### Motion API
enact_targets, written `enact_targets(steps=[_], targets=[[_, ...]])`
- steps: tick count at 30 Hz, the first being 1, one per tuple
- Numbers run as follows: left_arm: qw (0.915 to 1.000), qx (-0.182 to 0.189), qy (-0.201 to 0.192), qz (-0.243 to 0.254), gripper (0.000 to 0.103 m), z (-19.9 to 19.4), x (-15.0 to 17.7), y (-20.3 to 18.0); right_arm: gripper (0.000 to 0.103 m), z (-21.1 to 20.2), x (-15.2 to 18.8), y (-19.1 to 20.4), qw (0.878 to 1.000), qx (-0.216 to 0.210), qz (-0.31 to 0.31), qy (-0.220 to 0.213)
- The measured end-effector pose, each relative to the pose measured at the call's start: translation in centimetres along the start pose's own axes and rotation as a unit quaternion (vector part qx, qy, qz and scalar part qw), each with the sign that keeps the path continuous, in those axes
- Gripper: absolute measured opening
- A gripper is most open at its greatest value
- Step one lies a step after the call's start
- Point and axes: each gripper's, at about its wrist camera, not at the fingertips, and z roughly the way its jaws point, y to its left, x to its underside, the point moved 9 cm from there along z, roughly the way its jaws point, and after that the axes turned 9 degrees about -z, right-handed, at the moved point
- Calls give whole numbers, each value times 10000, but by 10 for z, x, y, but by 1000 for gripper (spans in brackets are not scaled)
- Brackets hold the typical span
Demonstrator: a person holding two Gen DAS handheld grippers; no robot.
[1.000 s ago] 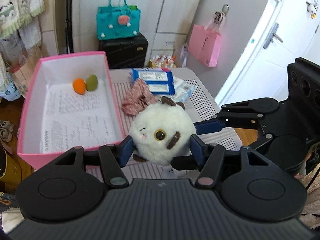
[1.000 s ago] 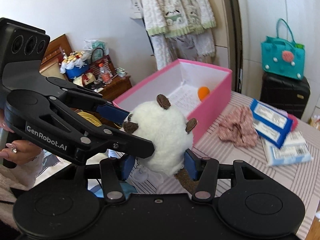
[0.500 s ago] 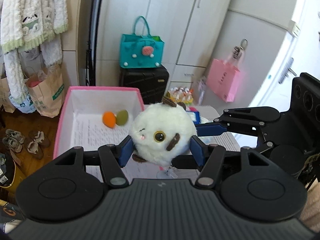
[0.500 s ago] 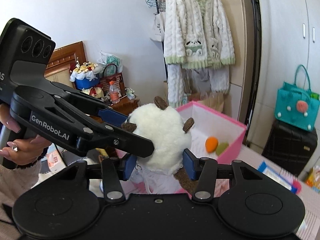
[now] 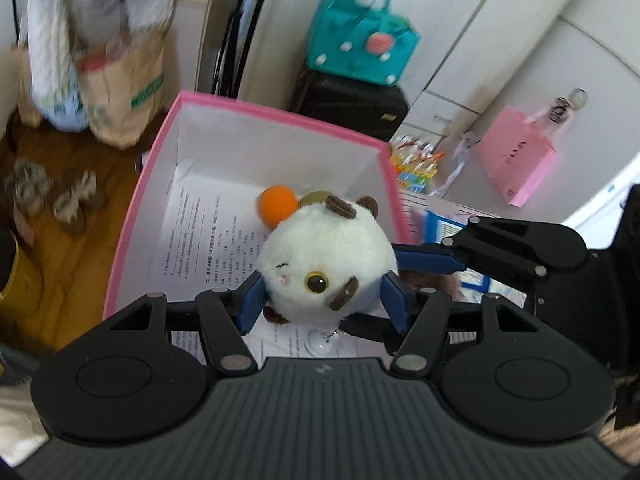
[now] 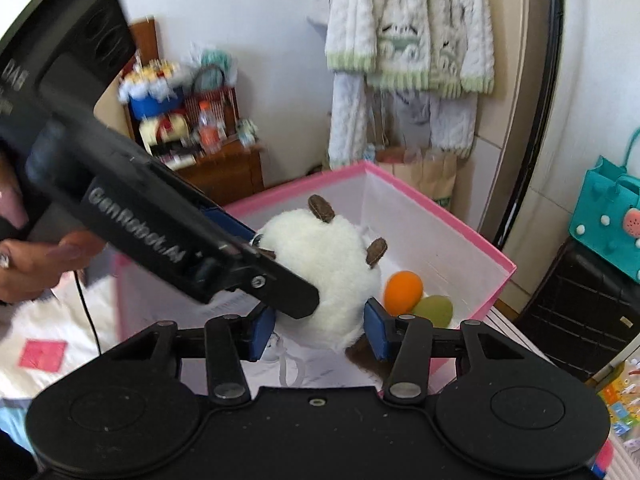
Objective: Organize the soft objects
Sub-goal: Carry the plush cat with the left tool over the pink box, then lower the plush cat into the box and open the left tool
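Note:
A round white plush animal (image 5: 320,264) with brown ears is held by both grippers at once, above the open pink box (image 5: 276,108). My left gripper (image 5: 322,300) is shut on the plush from its sides. My right gripper (image 6: 320,330) is also shut on the plush (image 6: 332,280), coming from the right in the left wrist view. The box (image 6: 440,204) is white inside, lined with printed paper, and holds an orange ball (image 5: 277,205) and a green ball (image 6: 434,310) at its far end.
Blue tissue packs (image 5: 452,228) lie on the striped table right of the box. A teal bag (image 5: 360,40) sits on a black suitcase (image 5: 352,104) behind. A pink bag (image 5: 516,156) hangs on a cabinet. A wooden dresser (image 6: 224,168) and hanging clothes (image 6: 408,40) stand beyond.
Both grippers have carried the plush from over the table's front edge to above the inside of the pink box, and now tilt downward. The grip on the plush is unchanged.

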Motion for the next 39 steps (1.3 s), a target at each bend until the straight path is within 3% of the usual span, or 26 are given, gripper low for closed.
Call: enact_targets(steps=[10, 15, 23, 26, 28, 30, 33, 39], targets=[[9964, -85, 485, -691, 60, 49, -8, 35, 49, 54, 1, -13, 9935, -49, -715, 888], [9944, -248, 682, -773, 60, 59, -5, 41, 47, 72, 3, -10, 9871, -181, -984, 1251], [9945, -99, 733, -743, 58, 59, -9, 44, 36, 84, 11, -14, 9753, -36, -1250, 1818], [9959, -180, 559, -683, 58, 58, -15, 43, 33, 83, 11, -16, 9742, 44, -1270, 1863], [9959, -191, 511, -725, 57, 61, -19, 43, 33, 82, 10, -19, 9694, 362, -1445, 1950], [9955, -212, 570, -728, 51, 67, -19, 43, 33, 79, 10, -20, 9673, 555, -1509, 1961], [9937, -179, 688, -871, 51, 72, -17, 43, 33, 68, 8, -22, 9690, 800, -1457, 1827], [9945, -133, 612, -836, 49, 70, -14, 32, 33, 33, 7, -17, 9845, 567, -983, 1336]])
